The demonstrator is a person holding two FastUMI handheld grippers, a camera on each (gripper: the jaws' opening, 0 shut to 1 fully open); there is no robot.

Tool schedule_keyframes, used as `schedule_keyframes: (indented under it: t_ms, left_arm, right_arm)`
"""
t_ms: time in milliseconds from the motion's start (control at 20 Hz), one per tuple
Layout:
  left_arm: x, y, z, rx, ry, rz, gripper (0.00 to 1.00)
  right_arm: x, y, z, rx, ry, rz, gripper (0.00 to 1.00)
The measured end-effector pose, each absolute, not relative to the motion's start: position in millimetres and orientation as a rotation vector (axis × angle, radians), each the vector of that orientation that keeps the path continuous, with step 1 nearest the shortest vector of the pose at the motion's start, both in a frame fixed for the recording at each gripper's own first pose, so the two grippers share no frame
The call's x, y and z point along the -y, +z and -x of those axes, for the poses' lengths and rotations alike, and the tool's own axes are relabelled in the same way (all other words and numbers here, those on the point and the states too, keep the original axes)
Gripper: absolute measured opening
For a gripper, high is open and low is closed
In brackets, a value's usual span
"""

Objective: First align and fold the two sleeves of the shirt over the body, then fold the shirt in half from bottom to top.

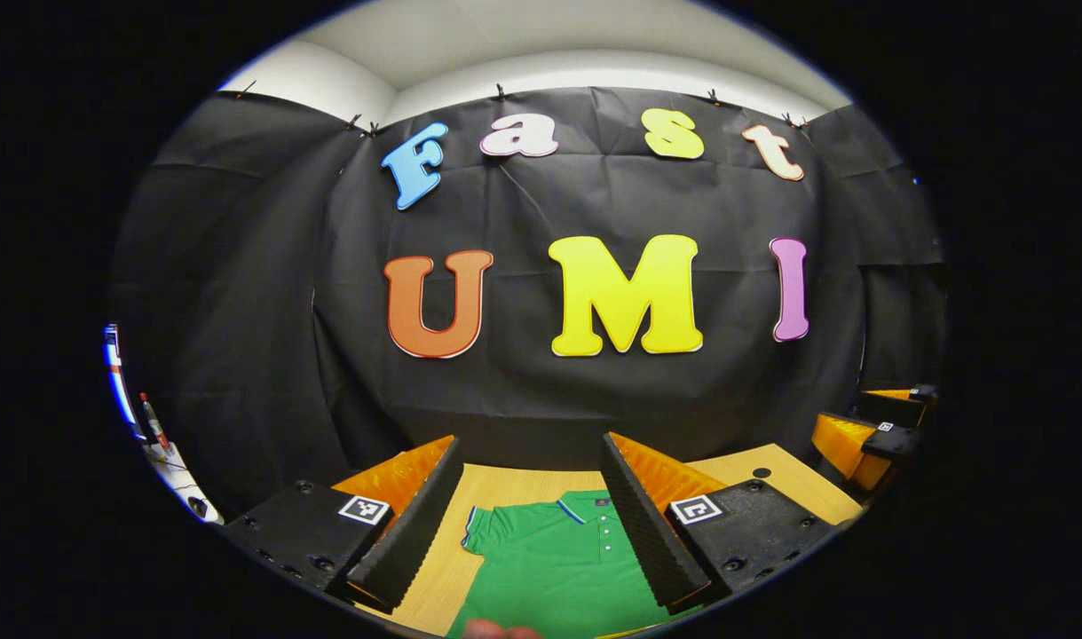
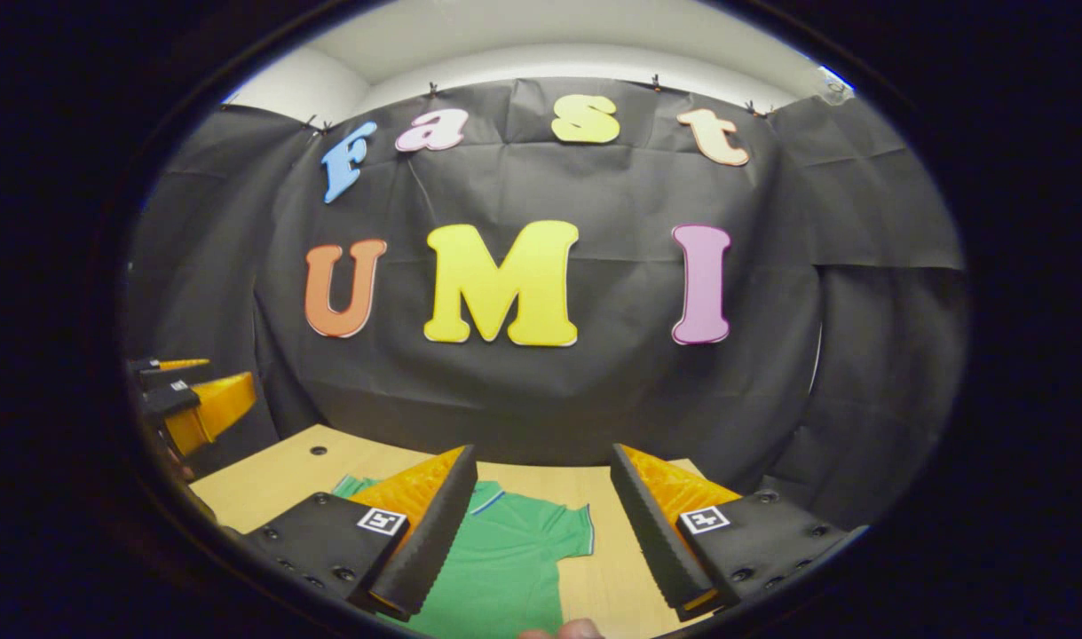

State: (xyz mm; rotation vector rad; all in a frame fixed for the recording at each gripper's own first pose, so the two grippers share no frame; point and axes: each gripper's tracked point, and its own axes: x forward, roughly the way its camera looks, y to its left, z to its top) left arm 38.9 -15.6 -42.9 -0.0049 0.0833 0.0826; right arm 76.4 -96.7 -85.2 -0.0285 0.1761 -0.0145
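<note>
A green polo shirt (image 1: 549, 559) with a blue-and-white trimmed collar and white buttons lies flat on the wooden table (image 1: 505, 488), collar toward the far edge. My left gripper (image 1: 532, 439) hovers open above the shirt's left shoulder, and one short sleeve (image 1: 478, 532) shows between its fingers. My right gripper (image 2: 542, 448) is also open, over the other side of the shirt (image 2: 505, 559), whose other sleeve (image 2: 569, 532) spreads outward. Each gripper shows at the other view's edge: the right gripper (image 1: 878, 435) and the left gripper (image 2: 194, 399). Nothing is held.
The table (image 2: 612, 568) ends close to the black cloth wall behind it. A small round hole (image 1: 761, 472) sits in the tabletop near the far edge beside the shirt. A person's fingertip (image 1: 501, 630) pokes in at the bottom.
</note>
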Motion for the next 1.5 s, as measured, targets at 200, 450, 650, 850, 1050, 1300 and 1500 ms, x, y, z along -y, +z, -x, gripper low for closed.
schedule_keyframes:
  t_ms: [200,450,650,850,1050,1300,1500]
  left_arm:
    - [22,-50,-48,-0.107,0.085,0.004,0.99]
    - [25,-59,-56,-0.146,0.111,-0.02,0.99]
    - [18,-65,-58,-0.161,0.141,-0.03,0.99]
    - [9,-74,-58,-0.196,0.191,-0.014,0.99]
    - [-2,-84,-53,-0.227,0.246,-0.041,0.99]
    - [-5,-100,-44,-0.283,0.277,-0.049,0.99]
    - [-8,-104,-39,-0.302,0.285,-0.068,1.0]
  right_arm:
    - [122,-145,-108,-0.299,0.004,0.036,0.94]
    - [144,-196,-160,-0.384,0.029,0.012,0.96]
    - [156,-252,-202,-0.479,0.061,-0.041,0.94]
    - [162,-317,-229,-0.578,0.087,-0.088,0.96]
    - [168,-365,-256,-0.629,0.075,-0.085,0.98]
    - [173,-405,-280,-0.676,0.042,-0.102,0.98]
    - [172,-415,-285,-0.702,0.02,-0.113,0.88]
